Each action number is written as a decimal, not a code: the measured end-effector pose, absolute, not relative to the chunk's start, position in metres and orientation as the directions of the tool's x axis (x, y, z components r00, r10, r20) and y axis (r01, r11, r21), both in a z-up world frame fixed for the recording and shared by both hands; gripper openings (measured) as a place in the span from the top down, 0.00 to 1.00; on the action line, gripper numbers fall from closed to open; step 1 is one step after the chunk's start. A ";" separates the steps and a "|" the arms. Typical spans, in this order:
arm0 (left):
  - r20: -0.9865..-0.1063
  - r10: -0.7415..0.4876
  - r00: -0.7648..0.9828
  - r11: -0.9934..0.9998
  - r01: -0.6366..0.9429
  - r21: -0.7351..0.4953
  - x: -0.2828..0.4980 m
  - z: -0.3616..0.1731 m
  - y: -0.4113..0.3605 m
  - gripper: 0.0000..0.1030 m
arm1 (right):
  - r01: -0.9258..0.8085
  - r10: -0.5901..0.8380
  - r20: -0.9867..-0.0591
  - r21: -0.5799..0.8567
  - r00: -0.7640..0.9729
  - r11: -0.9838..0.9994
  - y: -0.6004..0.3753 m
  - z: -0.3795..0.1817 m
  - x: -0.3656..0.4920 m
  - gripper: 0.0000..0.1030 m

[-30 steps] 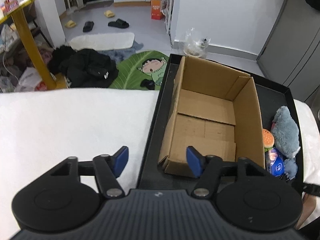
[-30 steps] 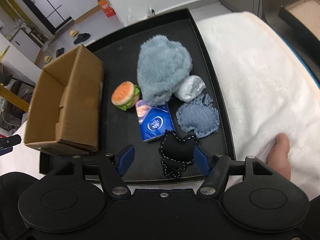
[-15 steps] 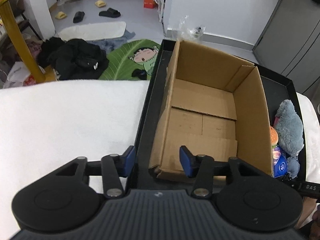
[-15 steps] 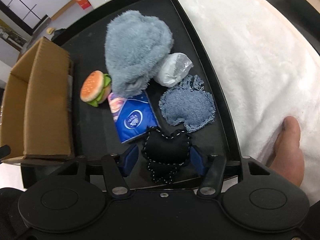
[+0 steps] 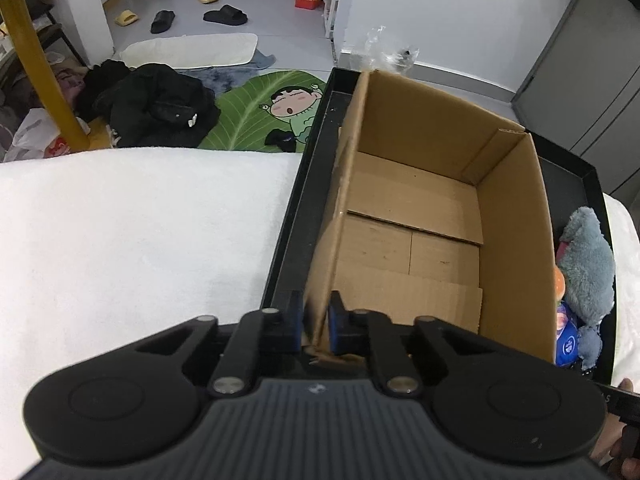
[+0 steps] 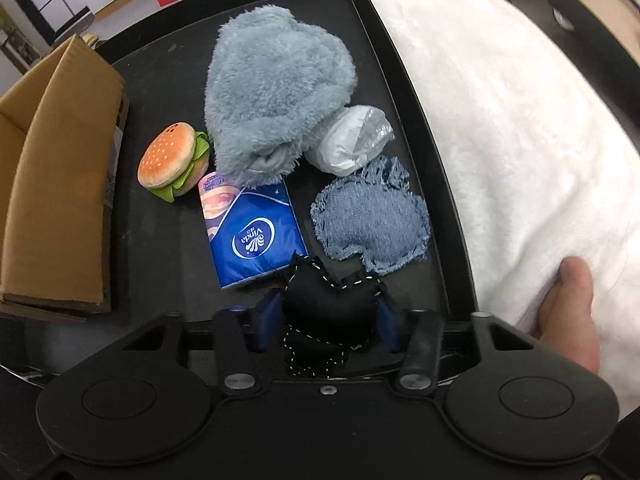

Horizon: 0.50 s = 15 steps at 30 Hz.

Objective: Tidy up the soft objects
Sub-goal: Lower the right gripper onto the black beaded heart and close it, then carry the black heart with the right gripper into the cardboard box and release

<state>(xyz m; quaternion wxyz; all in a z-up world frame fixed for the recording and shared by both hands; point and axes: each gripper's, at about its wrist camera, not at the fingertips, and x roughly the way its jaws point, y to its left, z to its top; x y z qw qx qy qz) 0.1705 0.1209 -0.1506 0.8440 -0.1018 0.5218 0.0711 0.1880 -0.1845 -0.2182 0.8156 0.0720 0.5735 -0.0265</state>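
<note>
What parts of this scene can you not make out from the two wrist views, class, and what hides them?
- Burger toy, left wrist view: mostly behind the cardboard box wall.
- Tissue pack, right wrist view: far end under the grey plush.
- Black pouch, right wrist view: near end behind the closing right gripper.
- Person's hand: only part shows.

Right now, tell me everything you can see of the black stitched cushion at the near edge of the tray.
The black cushion is a small, stuffed fabric piece with a lobed outline and white dashed stitching along its edges. It lies flat at the near edge of the black tray, its far tip overlapping the blue tissue pack. The right gripper straddles it, jaws closing, blue pads at both flanks; its near end is hidden by the gripper body.
</note>
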 end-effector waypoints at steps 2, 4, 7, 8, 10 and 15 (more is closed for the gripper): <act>-0.888 0.012 0.460 0.968 -0.227 -0.105 0.168 -0.149 0.121 0.89 | 0.129 0.031 -0.933 0.082 0.359 0.988 -0.184 -0.217 0.187 0.68; -0.878 0.018 0.479 0.968 -0.227 -0.103 0.165 -0.147 0.121 0.89 | 0.138 0.038 -0.925 0.097 0.378 0.986 -0.187 -0.213 0.185 0.71; -0.871 0.009 0.492 0.968 -0.222 -0.116 0.163 -0.144 0.120 0.89 | 0.140 0.055 -0.907 0.124 0.418 0.982 -0.189 -0.203 0.181 0.72; -0.868 0.005 0.497 0.968 -0.219 -0.120 0.162 -0.143 0.120 0.89 | 0.140 0.070 -0.903 0.142 0.423 0.980 -0.191 -0.201 0.180 0.72; -0.865 0.003 0.501 0.969 -0.214 -0.121 0.159 -0.142 0.119 0.89 | 0.137 0.084 -0.897 0.158 0.435 0.978 -0.194 -0.194 0.177 0.72; -0.855 -0.012 0.518 0.967 -0.210 -0.141 0.155 -0.137 0.122 0.88 | 0.127 0.113 -0.875 0.194 0.472 0.973 -0.194 -0.184 0.180 0.72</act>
